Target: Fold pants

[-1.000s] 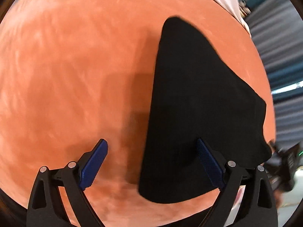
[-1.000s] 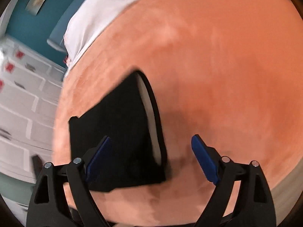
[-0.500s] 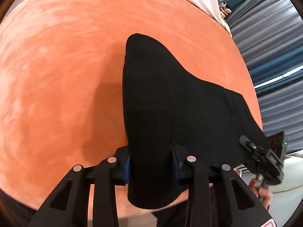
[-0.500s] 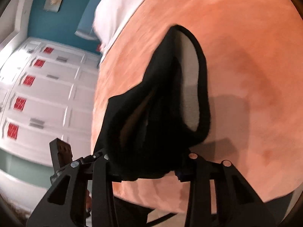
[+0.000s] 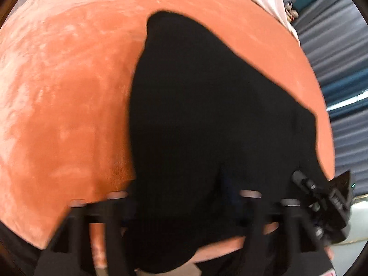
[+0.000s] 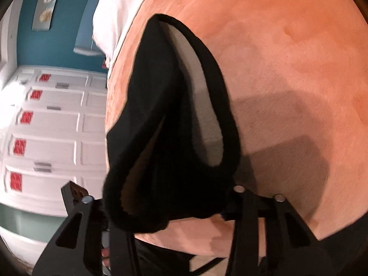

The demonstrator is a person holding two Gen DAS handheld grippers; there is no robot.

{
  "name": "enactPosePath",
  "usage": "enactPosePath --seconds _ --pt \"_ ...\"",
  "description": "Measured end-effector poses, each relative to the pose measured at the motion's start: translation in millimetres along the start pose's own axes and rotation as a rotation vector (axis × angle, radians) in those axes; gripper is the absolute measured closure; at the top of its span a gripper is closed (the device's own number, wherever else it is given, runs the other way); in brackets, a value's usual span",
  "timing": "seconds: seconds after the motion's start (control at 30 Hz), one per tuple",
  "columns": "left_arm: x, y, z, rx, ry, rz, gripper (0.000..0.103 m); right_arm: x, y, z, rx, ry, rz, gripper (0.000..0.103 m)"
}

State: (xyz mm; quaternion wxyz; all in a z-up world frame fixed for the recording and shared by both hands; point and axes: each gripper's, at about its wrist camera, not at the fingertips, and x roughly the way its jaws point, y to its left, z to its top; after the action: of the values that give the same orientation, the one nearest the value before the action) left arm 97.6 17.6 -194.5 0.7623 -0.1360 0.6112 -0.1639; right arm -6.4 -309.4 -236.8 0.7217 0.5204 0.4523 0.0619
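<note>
The black pants (image 5: 207, 119) lie on an orange bed cover (image 5: 64, 92), their near end lifted. My left gripper (image 5: 184, 207) is shut on the near edge of the pants; the cloth hides its fingertips. In the right wrist view the pants (image 6: 161, 126) hang open and show a grey lining (image 6: 202, 105). My right gripper (image 6: 170, 209) is shut on the other near corner. The right gripper also shows in the left wrist view (image 5: 326, 202) at the lower right.
A white sheet (image 6: 115, 11) lies at the far end of the orange cover (image 6: 287, 69). White drawers with red labels (image 6: 50, 126) and a teal wall (image 6: 69, 23) stand to the left. Grey-blue curtains (image 5: 340, 57) hang on the right.
One second ago both grippers were open over the flat pants. They closed on the near edge and have lifted it; the cloth now bulges higher and nearer the cameras.
</note>
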Motion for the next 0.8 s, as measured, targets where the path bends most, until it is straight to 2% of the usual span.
enactPosePath --seconds 0.07,0.13,0.23,0.27,0.37,0.57,0.67,0.7,0.77,0.8 --pt "-27 5 4 -0.024 -0.014 -0.051 0.076 -9 18 -2 -0.019 -0.006 0.005 0.068" --pt "-60 1 6 -0.025 -0.043 -0.085 0.077 -25 53 -6 -0.081 -0.009 0.018 0.069" --pt "-131 -13 13 0.033 -0.143 -0.112 0.077 -53 111 -15 -0.210 -0.040 0.058 0.069" --pt "-167 -19 17 0.057 -0.194 -0.141 0.077 -66 130 -17 -0.256 -0.057 0.080 0.069" --pt "-238 -31 24 0.122 -0.311 -0.192 0.077 -108 197 -24 -0.393 -0.130 0.189 0.069" --pt "-383 -83 42 0.332 -0.676 -0.235 0.077 -182 325 -15 -0.655 -0.345 0.411 0.069" --pt "-408 -128 71 0.383 -0.797 -0.239 0.076 -200 374 6 -0.754 -0.435 0.483 0.069" --pt "-419 -143 85 0.400 -0.860 -0.235 0.076 -204 392 16 -0.781 -0.461 0.507 0.069" --pt "-433 -151 108 0.412 -0.937 -0.215 0.076 -206 420 34 -0.824 -0.516 0.535 0.069" --pt "-428 -166 124 0.415 -0.966 -0.199 0.075 -206 432 45 -0.843 -0.544 0.540 0.069"
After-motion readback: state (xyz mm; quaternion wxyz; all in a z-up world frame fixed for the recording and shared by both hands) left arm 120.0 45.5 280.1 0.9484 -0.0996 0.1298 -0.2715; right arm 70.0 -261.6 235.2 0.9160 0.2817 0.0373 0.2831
